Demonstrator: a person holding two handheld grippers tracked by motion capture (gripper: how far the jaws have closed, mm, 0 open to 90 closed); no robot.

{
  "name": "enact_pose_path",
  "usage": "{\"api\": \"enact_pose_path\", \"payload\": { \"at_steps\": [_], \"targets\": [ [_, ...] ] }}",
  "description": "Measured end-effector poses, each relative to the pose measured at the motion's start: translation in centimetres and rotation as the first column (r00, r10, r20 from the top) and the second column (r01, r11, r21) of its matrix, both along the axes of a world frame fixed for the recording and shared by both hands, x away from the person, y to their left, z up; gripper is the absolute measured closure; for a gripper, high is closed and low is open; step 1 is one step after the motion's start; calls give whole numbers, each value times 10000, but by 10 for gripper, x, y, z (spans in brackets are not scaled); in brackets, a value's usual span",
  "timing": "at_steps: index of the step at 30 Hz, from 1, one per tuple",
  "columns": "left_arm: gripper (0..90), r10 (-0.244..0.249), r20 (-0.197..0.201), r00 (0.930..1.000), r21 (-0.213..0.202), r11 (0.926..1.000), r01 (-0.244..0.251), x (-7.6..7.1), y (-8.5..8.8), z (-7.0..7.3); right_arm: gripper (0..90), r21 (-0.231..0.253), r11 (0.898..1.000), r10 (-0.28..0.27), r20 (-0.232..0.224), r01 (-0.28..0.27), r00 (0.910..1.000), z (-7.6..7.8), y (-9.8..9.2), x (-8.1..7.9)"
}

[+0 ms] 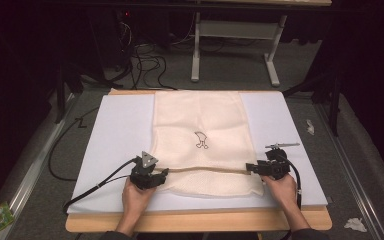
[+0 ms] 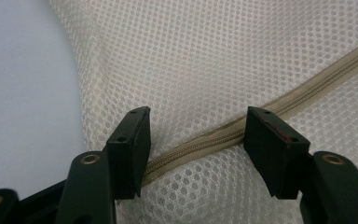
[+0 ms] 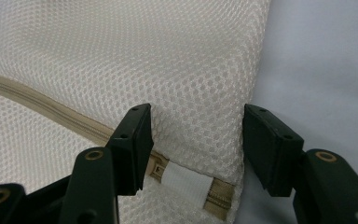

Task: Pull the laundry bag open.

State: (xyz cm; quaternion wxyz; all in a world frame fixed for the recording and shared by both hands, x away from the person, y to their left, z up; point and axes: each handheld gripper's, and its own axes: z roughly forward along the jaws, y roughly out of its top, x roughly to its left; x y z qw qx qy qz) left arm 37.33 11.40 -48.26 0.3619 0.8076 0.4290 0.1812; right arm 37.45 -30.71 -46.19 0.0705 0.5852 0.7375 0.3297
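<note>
high view, bag: a cream mesh laundry bag (image 1: pixel 200 140) lies flat on the white desk pad (image 1: pixel 115 145) that covers the desk (image 1: pixel 195 221); its zipper (image 1: pixel 205 170) runs between the two grippers, near the bag's near edge.
high view, grippers: the left gripper (image 1: pixel 163 173) sits at the bag's left edge, at one end of the zipper; the right gripper (image 1: pixel 250 168) sits at the other end, at the bag's right edge.

left gripper view, state: the left gripper (image 2: pixel 196 140) is released, jaws standing wide with the zipper (image 2: pixel 261 116) passing between them; the pads do not press on it.
left gripper view, material: the mesh (image 2: pixel 205 56) bulges softly just ahead of the jaws. It looks light and limp, so it will likely bunch rather than slide.

right gripper view, state: the right gripper (image 3: pixel 196 140) is let go as well, jaws wide apart and nothing clamped.
right gripper view, zipper end: just beside the left-hand jaw lies the zipper slider with a white tab (image 3: pixel 186 183), at the end of the zipper tape (image 3: pixel 51 107) near the bag's side seam (image 3: pixel 249 93).

handling judgement: thin, floppy, not fragile; the mesh offers little to pinch cleanly.
where to hold: the white tab for pulling, and the stiffer tape or seam at the far end to keep the bag taut.
</note>
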Motion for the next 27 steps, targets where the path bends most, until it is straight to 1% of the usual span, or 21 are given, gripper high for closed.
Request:
{"api": "enact_pose_path", "payload": {
  "at_steps": [5, 7, 8, 12, 13, 14, 17, 22, 23, 27],
  "targets": [
    [417, 72, 42, 10000, 47, 10000, -73, -1, -1, 0, 463, 98, 9999, 114, -192, -112, 9998, 1, -2, -4],
    [417, 84, 50, 10000, 50, 10000, -84, -1, -1, 0, 464, 143, 9998, 149, -203, -146, 9997, 1, -2, -4],
    [417, 98, 38, 9999, 43, 9999, -98, -1, -1, 0, 467, 321, 9994, 127, -227, -120, 9997, 1, -4, -5],
    [418, 116, 21, 9999, 50, 9999, -116, -1, -1, 0, 471, 656, 9978, 87, -193, -75, 9998, 1, -4, -2],
    [418, 116, 21, 9999, 50, 9999, -116, -1, -1, 0, 471, 656, 9978, 87, -193, -75, 9998, 1, -4, -2],
    [418, 124, 22, 9999, 50, 9999, -124, -1, -1, 0, 474, 780, 9969, 68, -144, -57, 9999, 1, -3, -1],
    [418, 120, 15, 9999, 41, 9999, -121, -1, -1, 0, 485, 921, 9957, 75, -157, -60, 9998, 0, -2, 1],
    [418, 131, -5, 9999, 41, 9999, -131, -1, -1, 0, 519, 999, 9949, 145, -214, -123, 9997, 0, -3, 1],
    [419, 156, 3, 9999, 38, 9999, -156, -1, -2, 0, 537, 1039, 9944, 214, -272, -185, 9994, 0, -4, 1],
    [419, 210, -2, 9998, 40, 9998, -210, -1, -2, 0, 571, 956, 9949, 363, -293, -333, 9989, -1, -3, 1]
  ]
}}
